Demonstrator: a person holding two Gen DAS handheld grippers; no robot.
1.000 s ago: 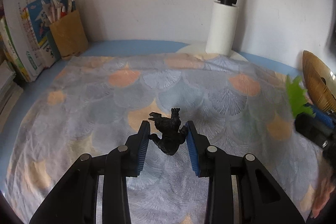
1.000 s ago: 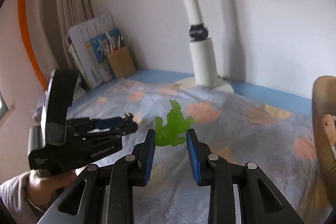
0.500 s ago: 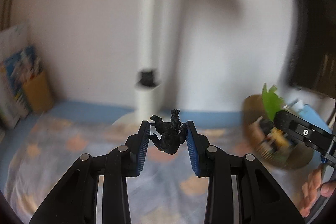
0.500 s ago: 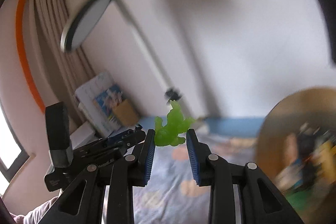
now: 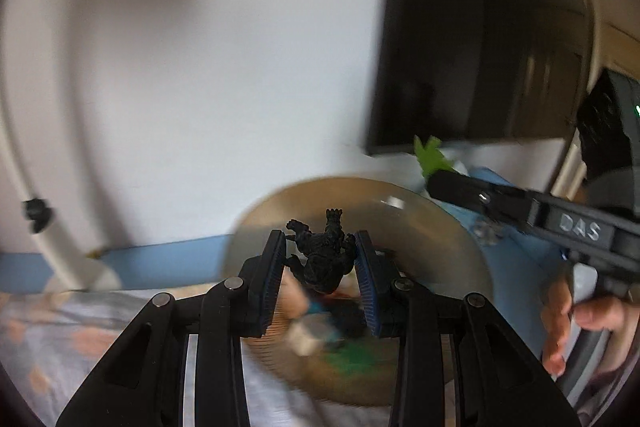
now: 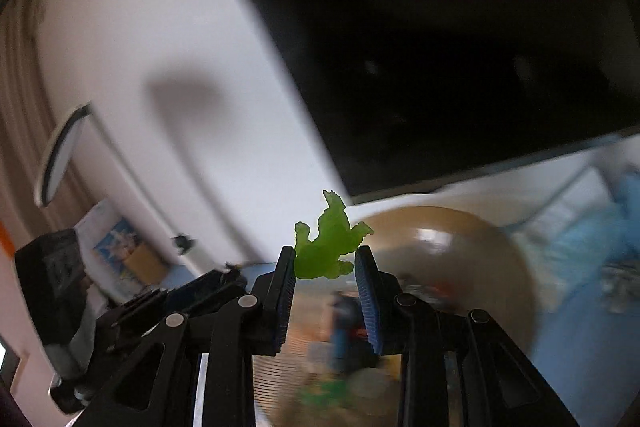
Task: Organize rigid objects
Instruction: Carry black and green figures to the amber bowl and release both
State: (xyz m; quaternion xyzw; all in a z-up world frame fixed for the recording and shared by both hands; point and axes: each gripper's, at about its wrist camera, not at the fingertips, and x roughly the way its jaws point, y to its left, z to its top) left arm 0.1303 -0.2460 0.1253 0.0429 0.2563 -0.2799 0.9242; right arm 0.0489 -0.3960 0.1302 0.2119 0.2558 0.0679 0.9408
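Left tongs (image 5: 320,259) fill the near part of the left wrist view, their blue-padded jaws clamped narrowly on a black monster toy (image 5: 322,259), which sits upright between the tips with its head and one arm sticking above them. Just beyond and below the toy lies a round tan basket (image 5: 452,239), seen blurred; inside it are several small toys (image 5: 340,343), among them blue, white and green shapes too smeared to name. At the right, a hand (image 5: 568,311) holds the right tongs (image 5: 436,173), whose tips carry a green toy (image 5: 430,155) above the basket's far right rim. A patterned cloth (image 5: 60,331) covers the table at near left, with a white lamp (image 5: 44,227) standing against the wall at far left and a dark screen (image 5: 472,27) at upper right.

From the right wrist view, the right tongs (image 6: 325,263) are likewise closed on the green toy (image 6: 326,247), gripped by its lower body, head up and tilted. The basket (image 6: 480,247) lies directly beyond and beneath, with blurred toys (image 6: 344,323) inside. At left the left tongs (image 6: 228,273) reach toward the basket's left rim. The lamp (image 6: 64,155) and the screen (image 6: 440,47) stand behind.
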